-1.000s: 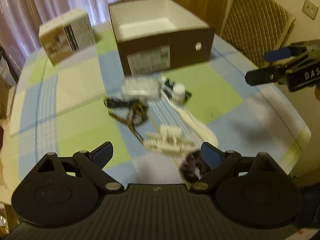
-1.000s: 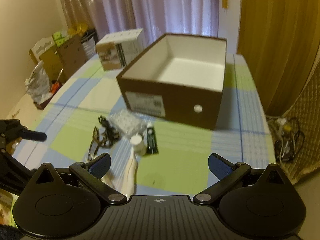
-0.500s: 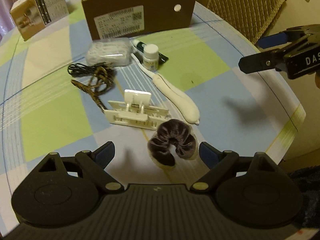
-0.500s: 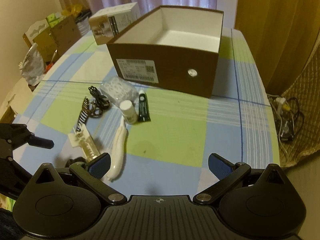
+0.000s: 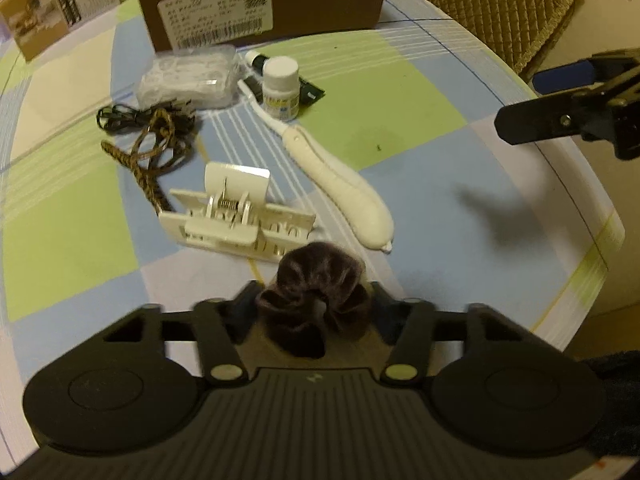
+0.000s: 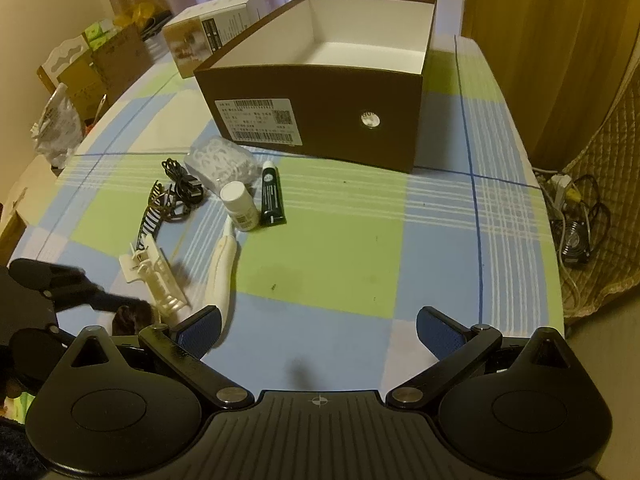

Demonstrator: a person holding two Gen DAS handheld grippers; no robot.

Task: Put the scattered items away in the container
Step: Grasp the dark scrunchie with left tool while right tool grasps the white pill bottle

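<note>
While dark velvet scrunchie (image 5: 314,294) sits on checked tablecloth (image 5: 420,128) at near table edge, left gripper (image 5: 312,304) pinches it between 2 fingers; right gripper (image 6: 318,326) hangs wide open, empty; brown box (image 6: 320,116) well beyond.

my left gripper (image 5: 314,304): matte black, ribbed housing, two round discs, silver pivot screws | my right gripper (image 6: 318,324): same black build, blue textured finger pads (image 6: 434,330), small crosshair mark on housing
</note>
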